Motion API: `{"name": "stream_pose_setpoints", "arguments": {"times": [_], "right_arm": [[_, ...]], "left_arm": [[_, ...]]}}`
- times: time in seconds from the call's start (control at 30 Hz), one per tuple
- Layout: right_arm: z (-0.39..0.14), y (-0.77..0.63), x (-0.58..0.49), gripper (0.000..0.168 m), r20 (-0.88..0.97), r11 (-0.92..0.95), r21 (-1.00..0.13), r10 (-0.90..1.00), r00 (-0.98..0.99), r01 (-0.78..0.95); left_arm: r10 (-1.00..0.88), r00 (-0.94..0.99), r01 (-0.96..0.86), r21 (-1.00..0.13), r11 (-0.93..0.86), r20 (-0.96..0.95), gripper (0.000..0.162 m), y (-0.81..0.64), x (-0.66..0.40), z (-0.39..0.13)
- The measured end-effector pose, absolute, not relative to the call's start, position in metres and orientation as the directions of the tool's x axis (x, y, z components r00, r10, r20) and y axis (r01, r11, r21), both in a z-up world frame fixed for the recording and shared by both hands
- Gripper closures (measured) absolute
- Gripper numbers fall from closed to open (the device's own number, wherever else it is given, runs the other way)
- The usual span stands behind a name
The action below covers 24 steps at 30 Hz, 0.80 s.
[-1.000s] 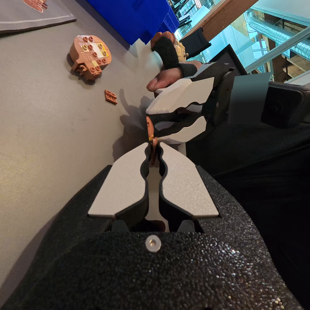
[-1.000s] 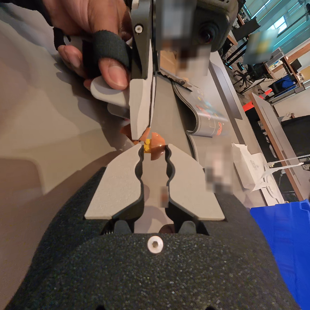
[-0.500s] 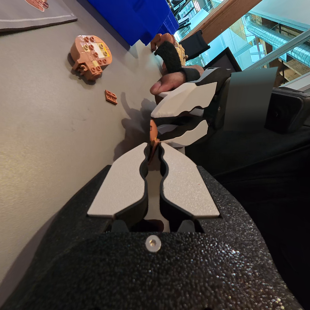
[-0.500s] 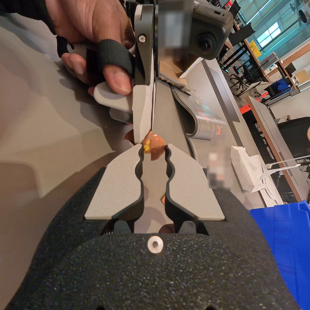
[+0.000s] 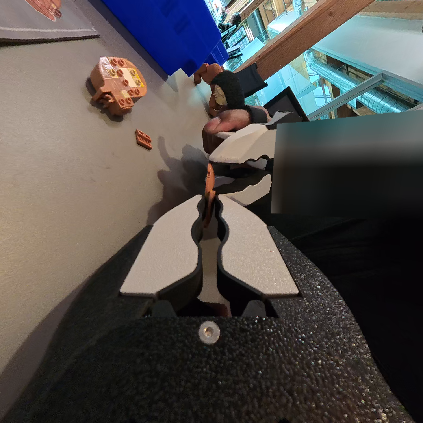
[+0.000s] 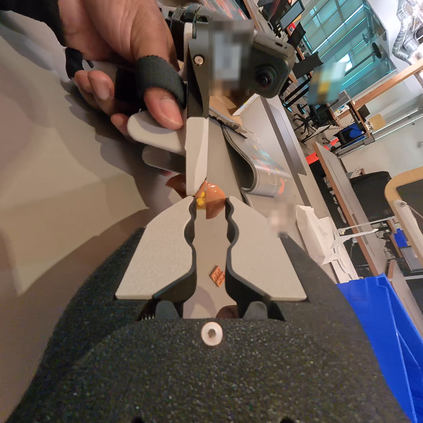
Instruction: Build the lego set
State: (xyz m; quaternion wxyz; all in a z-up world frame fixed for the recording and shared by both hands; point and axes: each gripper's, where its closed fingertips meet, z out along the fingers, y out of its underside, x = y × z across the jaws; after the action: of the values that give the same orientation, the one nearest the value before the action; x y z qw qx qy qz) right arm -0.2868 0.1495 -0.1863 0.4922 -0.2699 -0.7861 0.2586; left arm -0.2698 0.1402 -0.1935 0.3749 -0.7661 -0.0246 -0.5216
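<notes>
Between both grippers (jaws closed), brown brick [image 6: 211, 202]

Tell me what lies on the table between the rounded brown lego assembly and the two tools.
One small brown plate lies alone on the grey table between the lego assembly and the tools, in the left wrist view.

The work surface is a flat grey table [image 5: 57, 183]. Resting on it are a partly built brown lego assembly [image 5: 117, 85] with exposed studs, a small brown plate [image 5: 143, 139] lying loose near it, a blue bin [image 5: 169, 29], an open instruction booklet [image 6: 263, 174] with curled pages, and a white paper bag [image 6: 318, 238].
</notes>
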Motion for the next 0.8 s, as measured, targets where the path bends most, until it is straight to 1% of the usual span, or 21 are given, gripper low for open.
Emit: {"name": "stream_pose_setpoints", "arguments": {"times": [0.8], "right_arm": [[-0.168,0.152,-0.287,0.145,0.592,0.657,-0.744,0.734,-0.333,0.125]], "left_arm": [[-0.366,0.296,0.569,-0.470,-0.675,0.882,0.155,0.145,-0.270,-0.174]]}}
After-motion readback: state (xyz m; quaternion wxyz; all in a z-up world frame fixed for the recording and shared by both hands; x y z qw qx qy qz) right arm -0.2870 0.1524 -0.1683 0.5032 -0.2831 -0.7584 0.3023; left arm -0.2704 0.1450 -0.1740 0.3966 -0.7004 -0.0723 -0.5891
